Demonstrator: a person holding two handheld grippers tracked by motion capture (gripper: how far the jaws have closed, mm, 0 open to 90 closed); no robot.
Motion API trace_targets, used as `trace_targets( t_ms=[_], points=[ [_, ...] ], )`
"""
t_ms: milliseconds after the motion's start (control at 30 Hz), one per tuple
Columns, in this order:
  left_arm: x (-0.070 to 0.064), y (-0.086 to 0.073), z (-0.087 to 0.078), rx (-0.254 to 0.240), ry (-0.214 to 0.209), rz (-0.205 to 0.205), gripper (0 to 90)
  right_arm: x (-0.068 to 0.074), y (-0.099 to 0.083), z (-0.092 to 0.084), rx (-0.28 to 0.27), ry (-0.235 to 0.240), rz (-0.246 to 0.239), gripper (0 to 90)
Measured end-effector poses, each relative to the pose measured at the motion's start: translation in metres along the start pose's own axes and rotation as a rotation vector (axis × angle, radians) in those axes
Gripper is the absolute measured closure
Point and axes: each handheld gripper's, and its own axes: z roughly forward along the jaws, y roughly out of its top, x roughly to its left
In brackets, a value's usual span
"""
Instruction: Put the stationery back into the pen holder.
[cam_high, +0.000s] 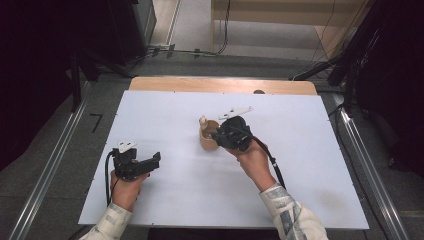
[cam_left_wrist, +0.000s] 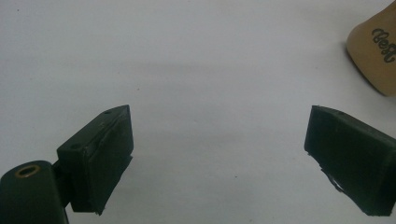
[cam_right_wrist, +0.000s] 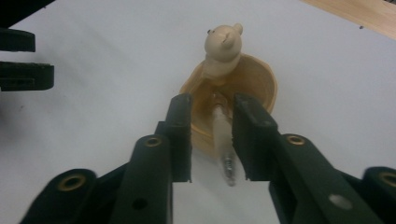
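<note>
While the person's forearms came in from the near edge in the high view, a small tan wooden cup (cam_high: 208, 138) with a round rim stood upright near the middle of the white desk (cam_high: 175, 200). A pale wooden bear-shaped figure (cam_right_wrist: 223, 49) sat at the far side of the cup's rim in the right gripper view, its head rising above the bowl. Inside the cup leaned a slim pale stick with a metal threaded tip (cam_right_wrist: 222, 135), its upper end down in the bowl and its metal tip sticking out over the near rim toward the camera.

The right claw (cam_right_wrist: 212, 137) hovered at the cup's near rim with its two black jaws parted on either side of the stick; a thin gap showed between each pad and the stick, so the pads did not seem to press on it, though the left gap was too narrow to be sure. In the high view the right claw (cam_high: 220, 136) sat just beside the cup, covering its near right side.

The left claw (cam_left_wrist: 219, 154) rested well apart from the cup, toward the desk's near left, its jaws spread wide over bare white surface. The cup's side, bearing dark lettering, showed at the upper right corner of the left gripper view.
</note>
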Motion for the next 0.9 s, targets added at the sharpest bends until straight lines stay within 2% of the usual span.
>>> trace_targets(
  t_ms=[167,300,533,733,900],
  points=[
    [0.0,0.0,0.0,0.001,0.001,-0.004,8.6,-0.001,-0.001,0.0,-0.009,0.056,0.011,38.1],
    [0.0,0.0,0.0,0.001,0.0,-0.002,8.6,0.0,-0.004,-0.001,-0.026,0.054,0.006,29.4],
    [0.0,0.0,0.0,0.002,0.002,-0.001,8.6,-0.004,-0.011,-0.002,-0.041,0.031,0.011,21.3],
    [0.001,0.0,0.0,0.0,0.001,-0.002,8.6,-0.006,-0.018,-0.006,-0.054,0.03,0.004,16.8],
    [0.0,0.0,0.0,0.001,0.002,0.001,8.5,-0.011,-0.027,-0.013,-0.058,0.025,0.011,16.9]
  ],
)
